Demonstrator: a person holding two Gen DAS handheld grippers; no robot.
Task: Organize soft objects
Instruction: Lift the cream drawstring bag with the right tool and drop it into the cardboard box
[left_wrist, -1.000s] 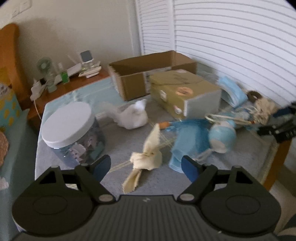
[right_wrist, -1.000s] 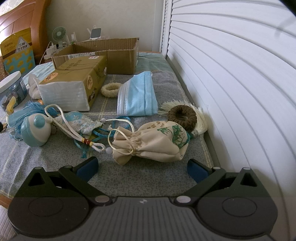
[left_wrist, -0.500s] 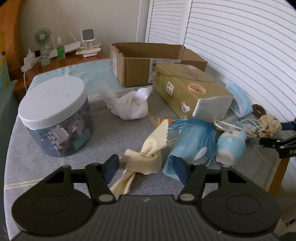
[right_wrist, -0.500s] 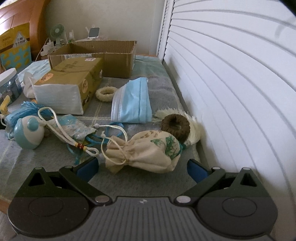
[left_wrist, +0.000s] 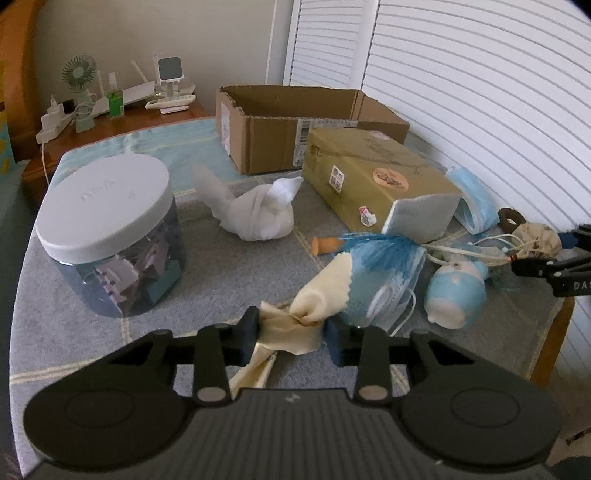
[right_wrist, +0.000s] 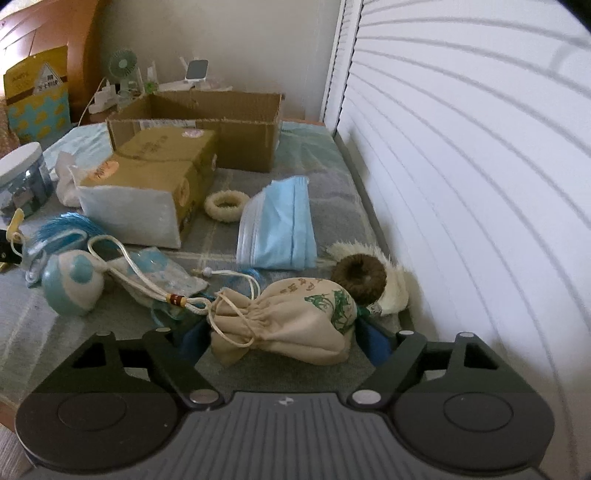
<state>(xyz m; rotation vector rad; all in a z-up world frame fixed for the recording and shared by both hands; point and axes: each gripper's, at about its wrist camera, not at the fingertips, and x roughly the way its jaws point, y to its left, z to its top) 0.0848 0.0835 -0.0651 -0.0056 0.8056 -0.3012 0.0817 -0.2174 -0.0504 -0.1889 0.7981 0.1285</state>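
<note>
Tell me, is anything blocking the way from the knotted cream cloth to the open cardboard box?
Yes. The left gripper has just closed on the knotted cream cloth. Between it and the open cardboard box lie the knotted white cloth bundle and the gold tissue box; lifting over them looks feasible.

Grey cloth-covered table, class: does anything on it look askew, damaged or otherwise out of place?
Yes. The soft things lie jumbled on the grey cloth-covered table: cords tangle the round blue-and-white pouch with the beige drawstring bag, and a blue face mask lies loose. The open brown cardboard box has a ragged rim. Nothing has spilled.
</note>
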